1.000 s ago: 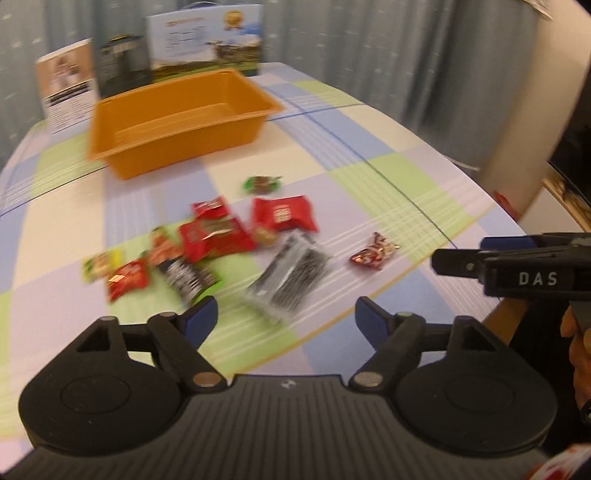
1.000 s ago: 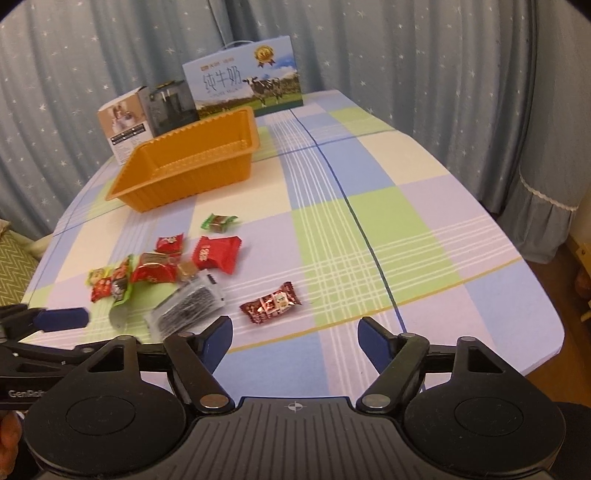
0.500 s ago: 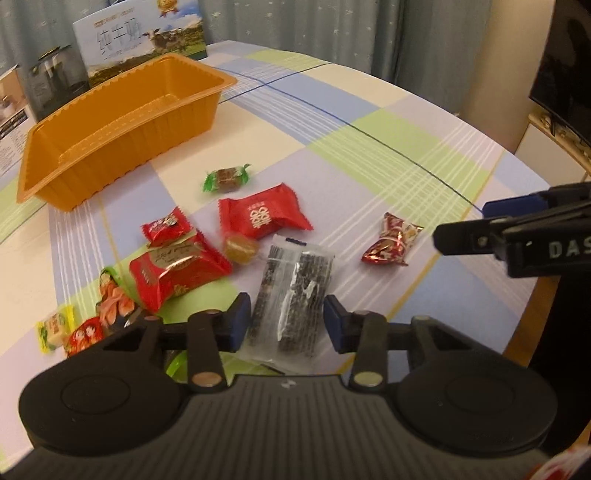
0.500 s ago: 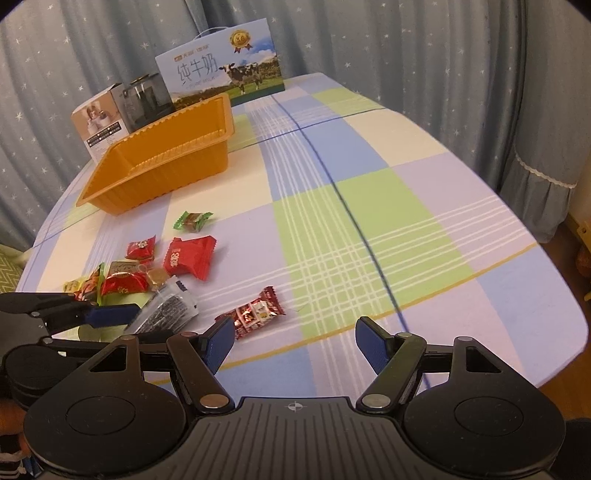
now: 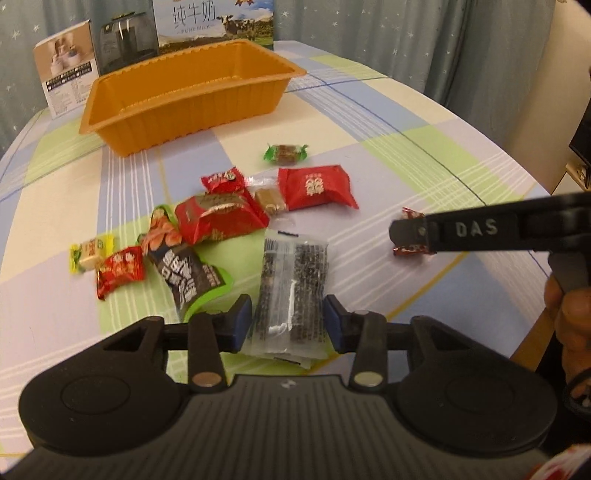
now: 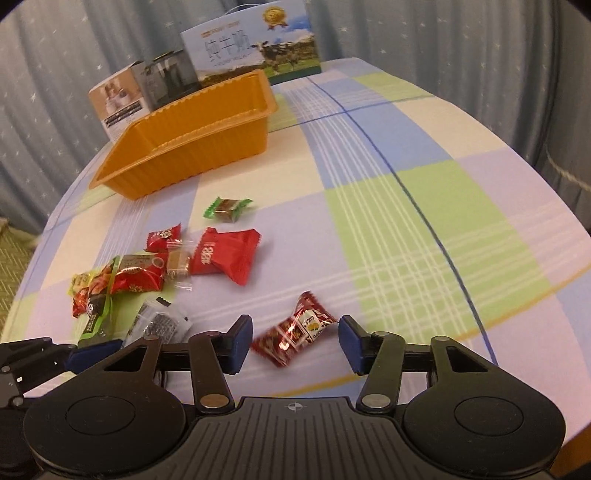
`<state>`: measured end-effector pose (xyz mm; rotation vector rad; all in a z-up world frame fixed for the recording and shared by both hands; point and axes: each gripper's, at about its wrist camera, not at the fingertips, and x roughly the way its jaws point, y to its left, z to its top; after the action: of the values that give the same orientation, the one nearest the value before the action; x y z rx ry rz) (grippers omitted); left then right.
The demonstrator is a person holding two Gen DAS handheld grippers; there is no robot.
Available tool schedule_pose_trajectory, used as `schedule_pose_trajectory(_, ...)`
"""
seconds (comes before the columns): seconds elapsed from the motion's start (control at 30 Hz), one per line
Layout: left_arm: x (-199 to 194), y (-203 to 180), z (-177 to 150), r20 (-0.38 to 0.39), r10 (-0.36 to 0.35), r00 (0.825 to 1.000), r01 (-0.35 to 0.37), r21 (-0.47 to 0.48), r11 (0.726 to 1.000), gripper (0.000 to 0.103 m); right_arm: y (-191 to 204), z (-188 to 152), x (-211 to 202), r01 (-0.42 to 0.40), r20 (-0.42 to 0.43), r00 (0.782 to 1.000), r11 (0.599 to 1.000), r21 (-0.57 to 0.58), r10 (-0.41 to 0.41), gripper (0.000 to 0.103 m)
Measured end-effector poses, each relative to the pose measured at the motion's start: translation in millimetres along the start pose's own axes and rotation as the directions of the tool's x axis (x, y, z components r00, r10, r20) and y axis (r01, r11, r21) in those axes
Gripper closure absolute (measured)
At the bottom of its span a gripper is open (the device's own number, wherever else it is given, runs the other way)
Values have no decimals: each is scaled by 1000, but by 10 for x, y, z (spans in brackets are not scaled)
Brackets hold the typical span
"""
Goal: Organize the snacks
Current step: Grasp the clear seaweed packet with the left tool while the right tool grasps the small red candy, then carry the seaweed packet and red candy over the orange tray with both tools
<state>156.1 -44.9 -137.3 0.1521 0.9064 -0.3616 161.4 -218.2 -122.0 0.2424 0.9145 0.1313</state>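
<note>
My left gripper [image 5: 288,325] is low over the table, its blue pads against both long edges of a clear packet of black snack [image 5: 291,280]; its jaws are opening slightly. The jaws of my right gripper [image 6: 295,343] are closing around a red twist-wrapped candy [image 6: 295,332], with a small gap on each side. In the left wrist view one right finger [image 5: 406,232] hides part of that candy [image 5: 410,251]. An orange tray [image 5: 184,107] stands empty at the back. A big red packet [image 5: 317,186], a green candy [image 5: 286,153] and several small snacks lie between.
Behind the tray stand a milk carton box [image 5: 221,22], a dark box [image 5: 125,40] and a white box [image 5: 68,66], with curtains beyond. The checked tablecloth's edge curves close on the right [image 6: 535,314]. A person's hand [image 5: 569,306] holds the right gripper.
Both grippers have sunk toward the table. The left jaws narrowed from wide apart onto the clear packet. The right jaws came in around the red candy.
</note>
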Motion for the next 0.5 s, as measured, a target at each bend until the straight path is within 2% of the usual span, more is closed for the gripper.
schedule_pose_trajectory(0.2,1,6,-15,18,0,1000,0,-7,1000,60,186,-63,54,69,20,998,988,-141,-67,63)
schedule_pose_trajectory(0.23,4,5,-13,19,0,1000,1,-6,1000,60,209,-79,58,75,23,997,984,-159,-73,66)
schedule_pose_trajectory(0.27,2,3,-17,21,-1,1000,1,-4,1000,60,228,-96,57,83,26,996,981,-175,-80,74)
schedule_pose_trajectory(0.33,2,1,-16,24,-4,1000,4,-8,1000,60,232,-116,53,79,30,997,980,-181,-75,80)
schedule_pose_trajectory(0.5,28,-17,28,20,-12,1000,12,6,1000,61,193,-98,-17,71,41,997,985,-155,-65,81)
